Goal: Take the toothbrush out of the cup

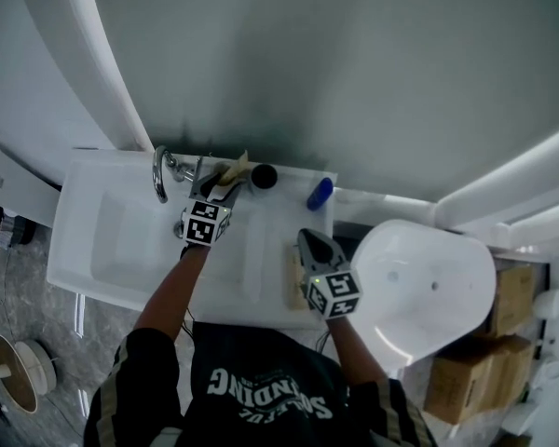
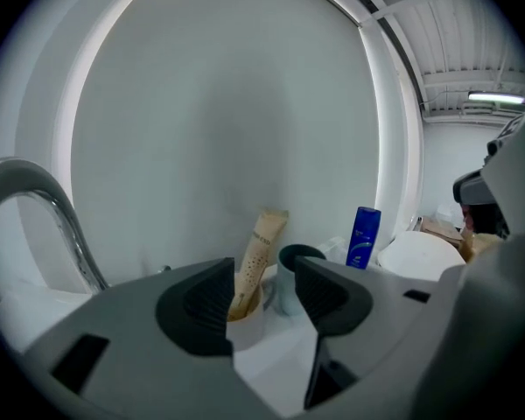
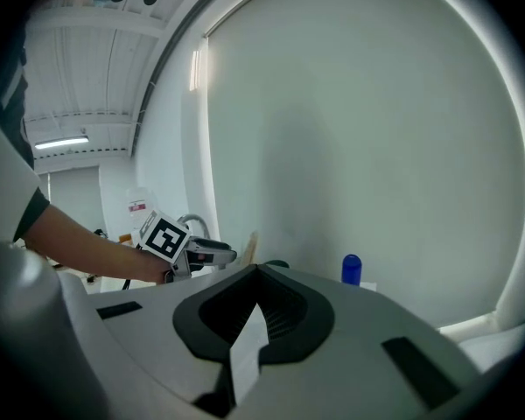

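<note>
A beige tube-shaped pack point(image 2: 259, 250) stands tilted in a small white cup point(image 2: 245, 324) on the sink's back ledge, and a dark cup point(image 2: 295, 268) stands just behind it. My left gripper point(image 2: 264, 291) is open, its jaws on either side of the white cup without pressing on it. The head view shows that gripper point(image 1: 225, 184) at the beige pack point(image 1: 238, 165), beside the dark cup point(image 1: 264, 176). My right gripper point(image 1: 310, 241) hovers over the sink's right ledge, shut point(image 3: 258, 271) and holding nothing. No toothbrush shape is clear to me.
A chrome faucet point(image 1: 158, 173) arches left of the cups over the white sink point(image 1: 102, 250). At the ledge's right end stands a blue bottle point(image 1: 320, 194). Under my right gripper lies a tan object point(image 1: 292, 277). A white toilet point(image 1: 419, 287) and cardboard boxes point(image 1: 466, 380) are at right.
</note>
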Tool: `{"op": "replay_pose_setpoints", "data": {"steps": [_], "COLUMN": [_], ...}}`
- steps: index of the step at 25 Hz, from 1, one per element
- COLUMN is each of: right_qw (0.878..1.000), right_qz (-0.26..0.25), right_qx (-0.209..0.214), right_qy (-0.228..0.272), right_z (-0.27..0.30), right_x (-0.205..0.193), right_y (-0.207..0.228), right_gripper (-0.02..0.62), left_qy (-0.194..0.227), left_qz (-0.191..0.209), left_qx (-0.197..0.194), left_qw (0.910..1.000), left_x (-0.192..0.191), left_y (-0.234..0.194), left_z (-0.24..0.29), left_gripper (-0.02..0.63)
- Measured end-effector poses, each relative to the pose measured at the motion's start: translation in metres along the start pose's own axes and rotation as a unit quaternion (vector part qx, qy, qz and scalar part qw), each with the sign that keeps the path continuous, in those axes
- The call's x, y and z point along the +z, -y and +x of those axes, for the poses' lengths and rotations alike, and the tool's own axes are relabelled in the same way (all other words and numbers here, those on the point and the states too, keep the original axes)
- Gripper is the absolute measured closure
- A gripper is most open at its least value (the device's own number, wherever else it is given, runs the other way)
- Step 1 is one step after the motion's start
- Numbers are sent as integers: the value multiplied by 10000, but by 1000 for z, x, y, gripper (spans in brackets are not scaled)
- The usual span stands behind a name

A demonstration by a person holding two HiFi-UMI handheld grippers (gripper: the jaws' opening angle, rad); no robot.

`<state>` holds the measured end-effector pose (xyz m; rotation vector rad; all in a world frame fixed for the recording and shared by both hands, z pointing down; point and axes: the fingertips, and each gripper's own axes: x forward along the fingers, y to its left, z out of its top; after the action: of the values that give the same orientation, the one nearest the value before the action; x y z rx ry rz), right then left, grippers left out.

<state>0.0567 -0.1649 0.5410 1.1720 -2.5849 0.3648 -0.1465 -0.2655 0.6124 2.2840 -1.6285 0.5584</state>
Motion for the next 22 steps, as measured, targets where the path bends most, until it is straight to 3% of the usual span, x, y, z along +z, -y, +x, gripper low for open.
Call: {"op": "replay_pose_setpoints", "data": {"steps": [6,13,18,22], "right_qw": [9995,9988,9985,9985], "right_qz": [132,127,206,194], "right_qx": [-254,-394,-415,-443], "right_qy": [-154,-254,-291,-273], "right_z": [-10,-14,-17,-19], "right_x": [-15,-23,-26,-27], "right_y": [16,25,23,25], "right_gripper": [598,598,598,598], "left_qy": [-434,-463,-543,-477], "left_qz": [110,62,172,317], "left_qx": [-46,-64,-149,-131], "left_qw": [9990,9989,9983,9983], "left_x": [-17,-21,-20,-13], "left_y": [-11,-18,-17,-19], "left_z": [33,49,53,50], "left_gripper": [388,407,499,537]}}
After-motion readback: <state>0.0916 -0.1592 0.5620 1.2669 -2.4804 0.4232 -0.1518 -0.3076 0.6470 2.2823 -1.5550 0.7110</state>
